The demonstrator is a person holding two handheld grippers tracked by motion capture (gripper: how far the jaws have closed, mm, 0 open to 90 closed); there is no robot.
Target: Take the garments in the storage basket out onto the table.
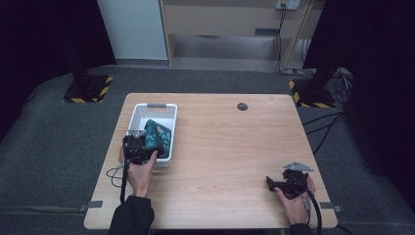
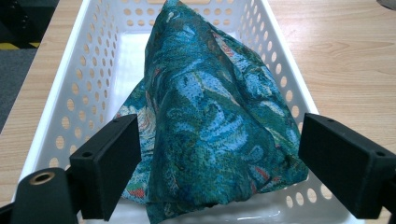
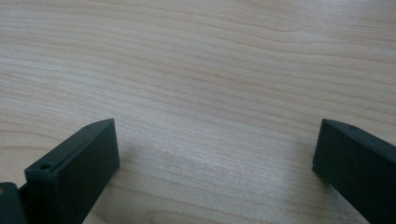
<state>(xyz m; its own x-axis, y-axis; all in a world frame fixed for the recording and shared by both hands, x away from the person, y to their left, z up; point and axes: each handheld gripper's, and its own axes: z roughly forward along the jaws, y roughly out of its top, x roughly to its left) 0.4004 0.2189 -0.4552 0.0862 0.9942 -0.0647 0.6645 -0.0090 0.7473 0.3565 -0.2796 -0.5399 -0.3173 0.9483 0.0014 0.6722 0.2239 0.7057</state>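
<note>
left tool (image 2: pixel 219 154) wide apart, flanking cloth (image 2: pixel 210 116) in basket (image 2: pixel 60 112) | right tool (image 3: pixel 215 158) agape

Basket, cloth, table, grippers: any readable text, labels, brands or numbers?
None readable.
White basket: holes, no label.
Cloth: blue-green swirl print, no words.
Table: bare wood grain.
Left gripper and right gripper: plain black, no markings.

A wooden table (image 1: pixel 230 161) is standing on grey carpet (image 1: pixel 49 142). Two black stands with striped bases (image 1: pixel 88 89) are flanking it. Cables (image 1: pixel 323 128) are trailing right; a cabinet (image 1: pixel 230 22) is standing behind.
</note>
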